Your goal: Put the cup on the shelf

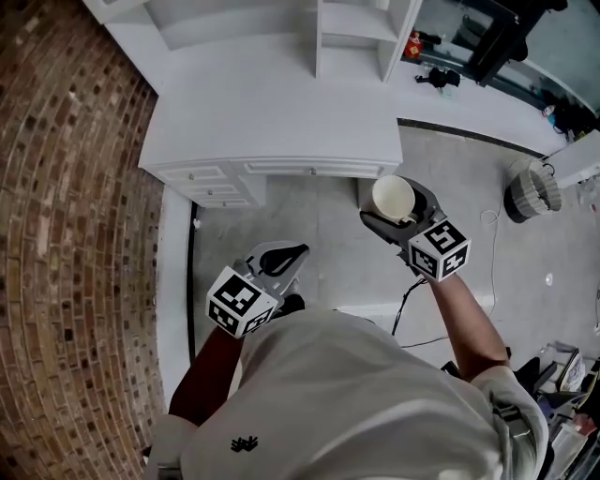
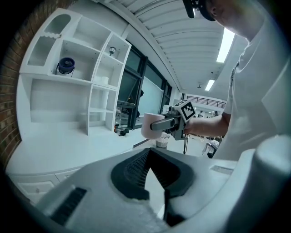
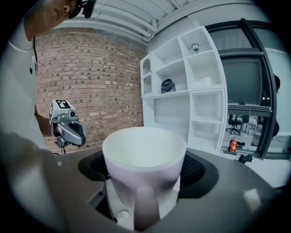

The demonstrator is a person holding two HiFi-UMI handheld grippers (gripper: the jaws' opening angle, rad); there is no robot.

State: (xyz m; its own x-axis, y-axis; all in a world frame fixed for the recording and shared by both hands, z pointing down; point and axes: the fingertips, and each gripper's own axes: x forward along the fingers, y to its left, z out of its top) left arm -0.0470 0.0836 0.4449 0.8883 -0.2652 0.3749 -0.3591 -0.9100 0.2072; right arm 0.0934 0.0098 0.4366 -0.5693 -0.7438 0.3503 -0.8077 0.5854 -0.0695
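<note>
Head view: mid-carry, with the cup (image 1: 392,196) in hand, well short of the shelf (image 1: 352,28) and not yet over the white desk (image 1: 272,103).
Clamped upright in the right gripper (image 1: 397,208), jaws pressed to either side of the body, handle toward that gripper's camera, nothing visible inside. In the left gripper view, left gripper (image 2: 150,159) closed to touching tips, holding nothing. Done, by the look of it: the pick-up. Left to do: reaching over the desk to an open compartment, setting down, letting go. One upper compartment already taken by a dark blue object (image 3: 167,85).
</note>
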